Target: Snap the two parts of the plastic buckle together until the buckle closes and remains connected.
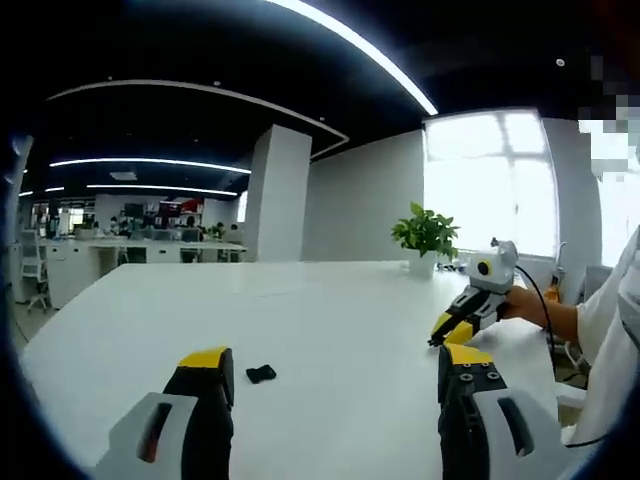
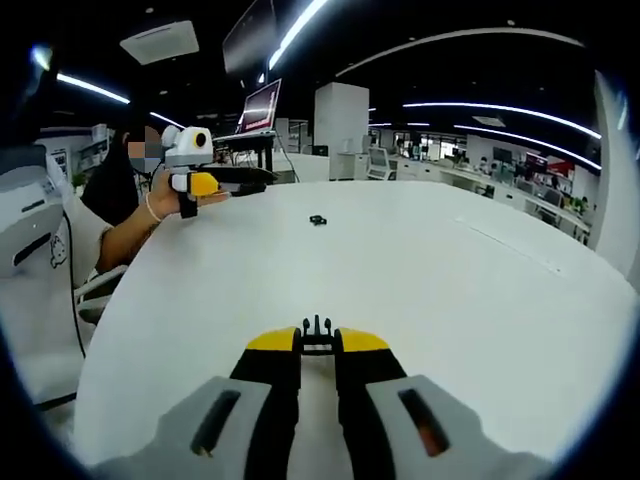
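Looking along the left gripper [image 1: 335,375], its two yellow-tipped jaws stand wide apart above the white table [image 1: 330,300], holding nothing. One buckle part [image 1: 260,374], small and black, lies loose on the table between the jaws, closer to the left jaw and just beyond its tip. Far across the table a potted plant [image 1: 426,238] stands at the edge beside a bright window [image 1: 488,180]. The right gripper [image 1: 447,330] comes in from the right of the table, held by a hand [image 1: 525,303]; its jaws look drawn together, though what they hold is too small to tell here.

In the right gripper view, the right gripper [image 2: 318,345] has its jaws clenched on the other buckle part [image 2: 318,335], a black pronged piece poking out between the yellow tips, low over the table [image 2: 450,290]. The loose buckle part [image 2: 318,219] lies well apart, farther up the table. The left gripper [image 2: 262,178] hovers above the table's far left side in a hand [image 2: 170,200], jaws parted
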Tool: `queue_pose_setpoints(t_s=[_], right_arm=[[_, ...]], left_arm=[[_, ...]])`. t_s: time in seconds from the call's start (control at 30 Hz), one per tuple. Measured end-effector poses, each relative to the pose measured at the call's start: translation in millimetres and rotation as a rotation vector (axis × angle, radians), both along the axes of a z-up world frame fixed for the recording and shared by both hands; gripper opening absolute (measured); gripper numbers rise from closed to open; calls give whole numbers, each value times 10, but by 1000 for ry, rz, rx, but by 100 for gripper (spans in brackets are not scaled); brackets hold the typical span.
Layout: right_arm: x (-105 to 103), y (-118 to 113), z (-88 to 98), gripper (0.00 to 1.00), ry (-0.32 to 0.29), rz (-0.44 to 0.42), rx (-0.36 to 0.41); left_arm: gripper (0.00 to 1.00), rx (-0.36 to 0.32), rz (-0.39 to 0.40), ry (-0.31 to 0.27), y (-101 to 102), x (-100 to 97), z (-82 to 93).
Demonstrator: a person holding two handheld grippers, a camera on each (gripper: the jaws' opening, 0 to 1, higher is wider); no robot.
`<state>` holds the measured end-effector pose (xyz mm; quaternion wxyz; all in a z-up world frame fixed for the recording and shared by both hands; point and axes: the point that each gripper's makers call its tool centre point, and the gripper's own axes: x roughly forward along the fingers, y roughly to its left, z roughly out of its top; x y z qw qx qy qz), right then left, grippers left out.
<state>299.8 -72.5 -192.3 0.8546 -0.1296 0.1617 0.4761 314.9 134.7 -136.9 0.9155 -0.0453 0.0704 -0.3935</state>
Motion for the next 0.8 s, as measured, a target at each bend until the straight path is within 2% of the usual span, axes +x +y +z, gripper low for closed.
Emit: queue_pose_setpoints(t_s=[0.17,0.53,0.8], right_arm=[[-9,8,-10,12,4,3,3],[-10,-3,-19,12,-2,16,-8],[5,-27,-42,12,1,15,-8]], left_arm=[[85,-14,-20,15,-16,54,10],[88,53,-49,3,-119,237,-57],[92,80,-1,-12,-102,458,-95]])
